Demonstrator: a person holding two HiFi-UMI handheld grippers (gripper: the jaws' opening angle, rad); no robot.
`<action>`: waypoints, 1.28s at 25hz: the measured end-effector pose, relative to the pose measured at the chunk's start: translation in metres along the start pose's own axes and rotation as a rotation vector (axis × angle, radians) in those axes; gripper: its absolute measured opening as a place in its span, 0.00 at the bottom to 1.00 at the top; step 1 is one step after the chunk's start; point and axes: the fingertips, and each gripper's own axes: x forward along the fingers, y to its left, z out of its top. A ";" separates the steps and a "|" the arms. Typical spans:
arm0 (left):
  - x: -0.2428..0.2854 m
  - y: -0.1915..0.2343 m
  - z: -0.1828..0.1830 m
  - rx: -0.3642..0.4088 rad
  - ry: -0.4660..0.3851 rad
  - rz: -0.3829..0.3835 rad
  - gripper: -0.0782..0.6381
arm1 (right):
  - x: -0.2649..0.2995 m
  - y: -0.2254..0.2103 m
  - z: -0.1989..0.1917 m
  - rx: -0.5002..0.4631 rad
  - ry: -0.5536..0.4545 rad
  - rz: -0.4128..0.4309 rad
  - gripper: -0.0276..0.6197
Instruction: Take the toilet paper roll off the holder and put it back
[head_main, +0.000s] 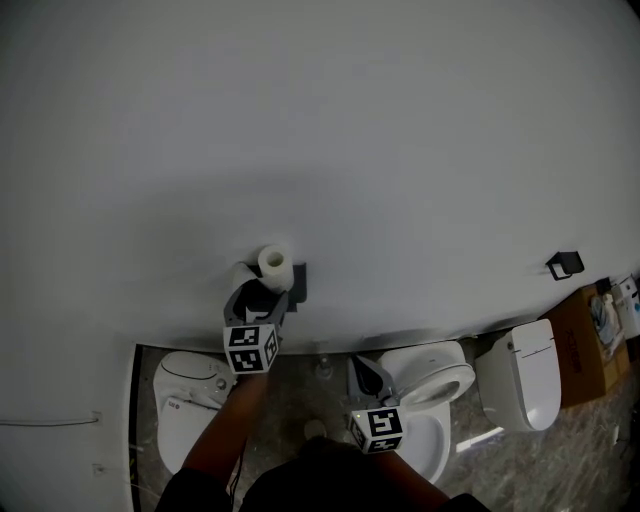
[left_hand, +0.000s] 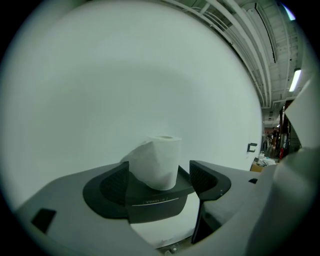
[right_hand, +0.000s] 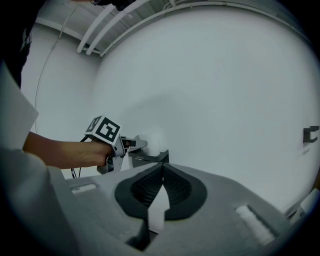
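Observation:
A white toilet paper roll (head_main: 276, 263) stands upright on a dark wall holder (head_main: 297, 283). In the left gripper view the roll (left_hand: 160, 159) sits on the holder's shelf (left_hand: 152, 200), with a loose sheet hanging on its left side. My left gripper (left_hand: 160, 176) is open, a jaw on each side of the roll and a clear gap at the right pad (left_hand: 202, 176). In the head view the left gripper (head_main: 262, 293) reaches up to the holder. My right gripper (right_hand: 162, 169) is shut on nothing and hangs lower by a toilet (head_main: 363, 368).
A white wall fills most of the view. Three toilets stand along its base: one on the left (head_main: 188, 395), one in the middle (head_main: 435, 385), one on the right (head_main: 525, 380). A second black holder (head_main: 565, 264) and a cardboard box (head_main: 585, 345) are far right.

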 end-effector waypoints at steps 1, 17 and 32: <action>-0.008 -0.001 -0.002 -0.005 0.001 -0.003 0.63 | -0.006 0.003 0.000 -0.004 0.001 -0.001 0.04; -0.268 -0.055 -0.018 -0.045 -0.131 -0.050 0.63 | -0.148 0.106 -0.006 -0.015 -0.033 0.029 0.04; -0.502 -0.123 -0.109 -0.067 -0.166 0.002 0.14 | -0.306 0.170 -0.059 -0.028 0.038 0.063 0.04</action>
